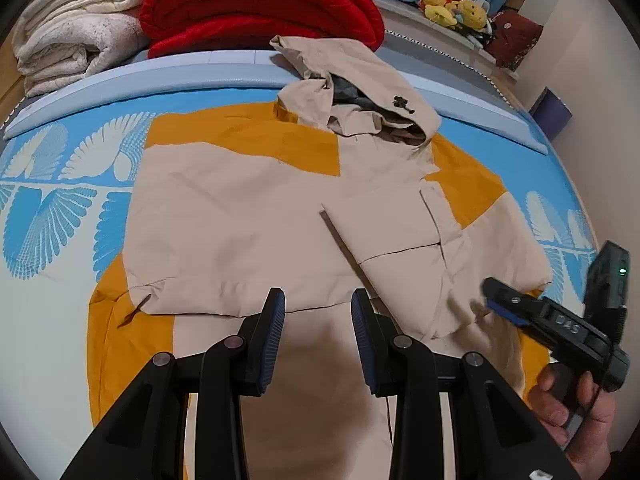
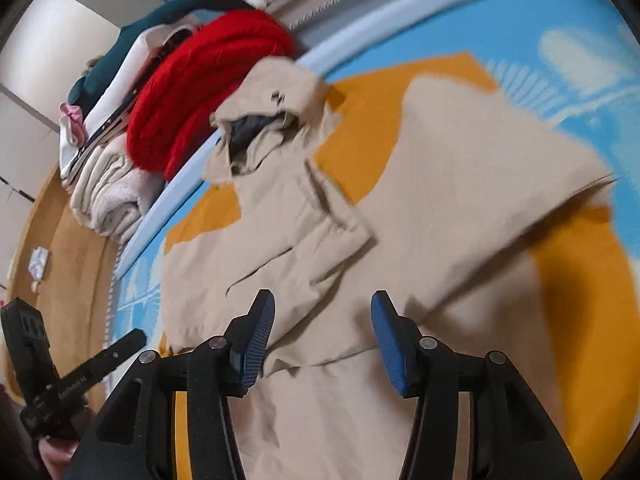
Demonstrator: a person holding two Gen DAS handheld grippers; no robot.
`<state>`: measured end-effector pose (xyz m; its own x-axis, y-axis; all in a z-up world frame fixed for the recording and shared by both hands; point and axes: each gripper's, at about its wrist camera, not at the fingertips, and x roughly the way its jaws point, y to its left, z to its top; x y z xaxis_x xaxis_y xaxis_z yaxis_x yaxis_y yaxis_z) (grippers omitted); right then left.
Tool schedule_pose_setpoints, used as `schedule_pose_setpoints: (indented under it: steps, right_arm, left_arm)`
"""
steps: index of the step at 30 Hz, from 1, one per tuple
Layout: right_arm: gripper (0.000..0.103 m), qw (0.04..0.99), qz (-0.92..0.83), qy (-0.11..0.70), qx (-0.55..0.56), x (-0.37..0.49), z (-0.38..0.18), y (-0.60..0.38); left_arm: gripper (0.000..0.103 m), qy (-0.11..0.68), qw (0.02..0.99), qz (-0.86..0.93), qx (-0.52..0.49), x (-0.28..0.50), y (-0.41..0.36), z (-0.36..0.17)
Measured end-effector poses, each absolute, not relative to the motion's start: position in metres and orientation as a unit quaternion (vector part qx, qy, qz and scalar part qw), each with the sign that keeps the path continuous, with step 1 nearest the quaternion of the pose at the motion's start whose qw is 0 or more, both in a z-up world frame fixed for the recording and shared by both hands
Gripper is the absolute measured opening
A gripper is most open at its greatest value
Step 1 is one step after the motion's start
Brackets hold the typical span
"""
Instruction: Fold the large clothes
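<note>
Beige-and-mustard hooded fabric jacket (image 1: 256,216) lies beneath both claws; left gripper (image 1: 318,312) and right gripper (image 2: 322,316) hover parted, gripping nothing.

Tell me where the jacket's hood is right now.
In the left wrist view the hood lies at the far end of the beige and orange jacket, reaching the light blue mattress edge just below the folded red blanket.

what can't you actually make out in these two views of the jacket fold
- Jacket hem: left wrist view, covered by the left gripper and cut off by the bottom edge.
- Inside of the hood: both views, dark and shadowed by its own folds.
- Right gripper jaw gap: left wrist view, seen side-on and blurred.
- Jacket's far sleeve: right wrist view, smeared by motion blur.
</note>
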<state>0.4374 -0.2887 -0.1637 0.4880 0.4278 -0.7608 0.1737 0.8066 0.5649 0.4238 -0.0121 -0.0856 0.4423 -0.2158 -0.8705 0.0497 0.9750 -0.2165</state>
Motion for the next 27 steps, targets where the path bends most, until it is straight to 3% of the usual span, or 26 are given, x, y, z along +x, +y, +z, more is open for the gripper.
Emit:
schedule_pose_setpoints:
  steps: [6, 7, 8, 11, 14, 17, 23, 27]
  right_arm:
    - [0.048, 0.770, 0.086, 0.521, 0.358, 0.470, -0.216, -0.271]
    - [0.040, 0.768, 0.076, 0.521, 0.365, 0.476, -0.224, -0.269]
    - [0.010, 0.771, 0.071, 0.517, 0.366, 0.479, -0.225, -0.267]
    - [0.008, 0.807, 0.088, 0.465, 0.355, 0.482, -0.198, -0.243]
    - [0.011, 0.825, 0.188, 0.418, 0.331, 0.482, -0.157, -0.189]
    - [0.018, 0.818, 0.262, 0.438, 0.267, 0.481, -0.134, -0.139]
    - [0.026, 0.835, 0.190, 0.472, 0.209, 0.454, -0.109, -0.160]
    - [0.053, 0.858, 0.121, 0.450, 0.214, 0.424, -0.095, -0.215]
  left_arm:
    - [0.031, 0.518, 0.848, -0.059, -0.092, 0.429, 0.007, -0.082]
    - [0.031, 0.515, 0.850, -0.053, -0.096, 0.429, 0.015, -0.079]
    - [0.031, 0.512, 0.852, -0.047, -0.100, 0.429, 0.022, -0.076]
    - [0.031, 0.505, 0.854, -0.014, -0.120, 0.432, 0.050, -0.070]
    - [0.031, 0.509, 0.848, 0.011, -0.150, 0.433, 0.075, -0.070]
    - [0.031, 0.515, 0.838, 0.015, -0.181, 0.433, 0.091, -0.072]
    - [0.031, 0.518, 0.831, 0.013, -0.202, 0.431, 0.102, -0.074]
    - [0.031, 0.524, 0.821, -0.004, -0.227, 0.432, 0.103, -0.081]
